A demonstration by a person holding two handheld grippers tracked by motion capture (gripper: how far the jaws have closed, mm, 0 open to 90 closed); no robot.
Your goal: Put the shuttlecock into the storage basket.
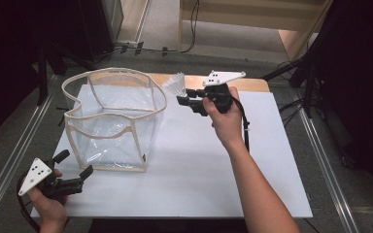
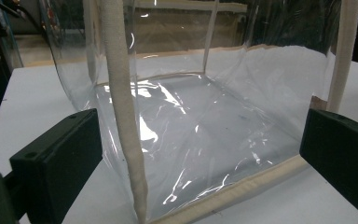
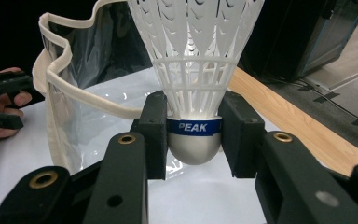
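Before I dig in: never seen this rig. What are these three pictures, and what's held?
No robot here: a person holds a two-jaw gripper in each hand. The high view looks down on a white table. The other two views come from cameras riding on each gripper, looking along its black jaws. On the table stands a clear bag with cream trim, open at the top. The left gripper sits by the bag's near corner, jaws open, holding nothing. The right gripper is shut on a white shuttlecock, clamped at its blue band, up beside the bag's rim.
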